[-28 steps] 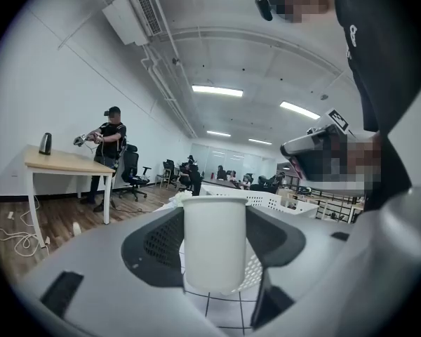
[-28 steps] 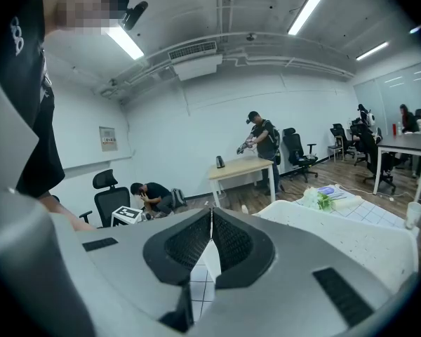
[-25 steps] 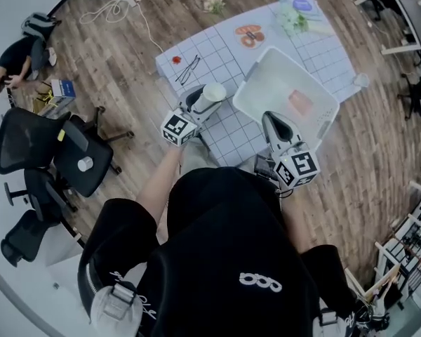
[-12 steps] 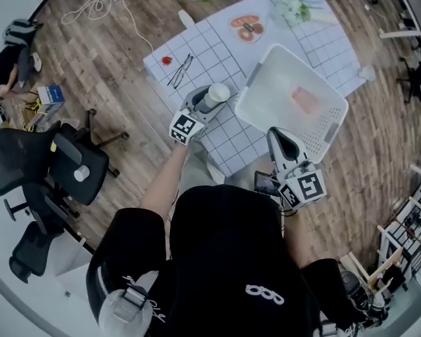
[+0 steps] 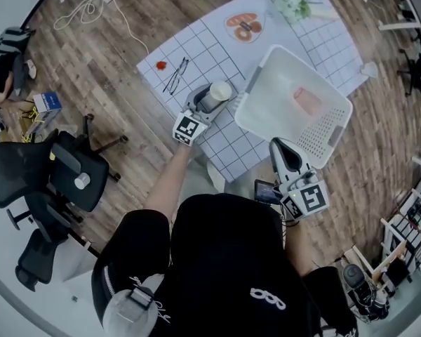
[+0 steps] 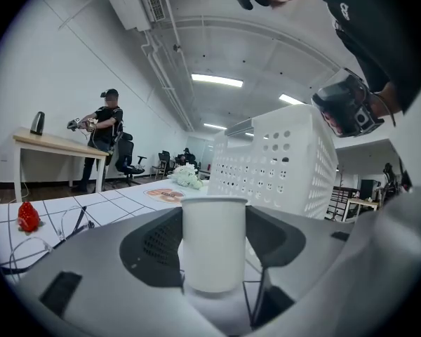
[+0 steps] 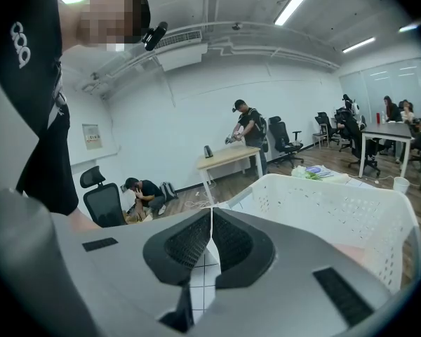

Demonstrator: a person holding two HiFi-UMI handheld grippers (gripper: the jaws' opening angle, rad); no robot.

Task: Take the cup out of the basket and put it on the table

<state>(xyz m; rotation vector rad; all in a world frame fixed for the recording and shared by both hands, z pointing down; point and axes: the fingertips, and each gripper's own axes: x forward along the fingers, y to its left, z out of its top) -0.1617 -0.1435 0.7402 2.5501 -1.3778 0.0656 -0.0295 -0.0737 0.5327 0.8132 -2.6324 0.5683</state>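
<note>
A white paper cup (image 5: 217, 92) stands upright between the jaws of my left gripper (image 5: 205, 104), which is shut on its sides, over the grid-patterned table (image 5: 231, 142) just left of the white perforated basket (image 5: 323, 128). In the left gripper view the cup (image 6: 214, 241) fills the middle, with the basket (image 6: 281, 167) behind it. I cannot tell whether the cup's base touches the table. My right gripper (image 5: 279, 146) is shut and empty at the basket's near edge. The right gripper view shows its jaws (image 7: 210, 234) pressed together beside the basket (image 7: 337, 206).
A pink object (image 5: 307, 100) lies in the basket. On the table are black glasses (image 5: 175, 74), a red strawberry (image 5: 161, 65), a plate of food (image 5: 244, 27) and flowers (image 5: 291, 5). A black office chair (image 5: 56, 167) stands on the floor at left.
My right gripper has drawn back from over the basket's near rim towards the person. The left gripper keeps the cup beside the basket.
</note>
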